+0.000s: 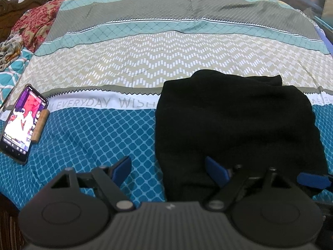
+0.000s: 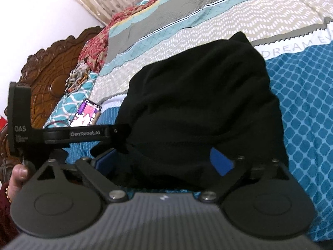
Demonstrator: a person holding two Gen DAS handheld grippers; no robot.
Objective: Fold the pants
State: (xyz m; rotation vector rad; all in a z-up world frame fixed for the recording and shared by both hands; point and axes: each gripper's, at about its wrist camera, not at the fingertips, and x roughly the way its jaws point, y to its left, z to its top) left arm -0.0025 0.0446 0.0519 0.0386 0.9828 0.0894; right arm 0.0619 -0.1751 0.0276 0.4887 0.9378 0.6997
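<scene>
A bed seen from 2 gripper-mounted cameras. Black pants point(image 1: 235, 129), already folded into a compact bundle, lie on the near right part of a patterned bedsheet point(image 1: 145, 62), across its blue diamond band and cream zigzag band. The bundle's shape suggests the folding is near its end.

The left gripper point(image 1: 168, 169) hovers low at the bundle's near left edge with its blue fingers point(image 1: 121, 167) spread apart; 1 finger is over the bare sheet, the other over black cloth, and neither pinches anything. The right gripper point(image 2: 164, 158) sits at the near edge of the pants, its blue pads wide open on either side of a thick fold, with cloth lying between them but not visibly pressed. Both claws look placed to let go or to tidy the near edge.

A phone point(image 1: 19, 125) with a lit screen lies at the near left of the bed, propped against a small wooden block point(image 1: 40, 126), probably so it can be watched. In the right camera, a person's hand point(image 2: 18, 175) holds the left gripper's handle, which reads "GenRobot.AI" and "DAS". The sheet's white band reads "EVERYDAY WISH" and, further right, "DREAM". A carved wooden headboard point(image 2: 47, 79) stands at the far left.
</scene>
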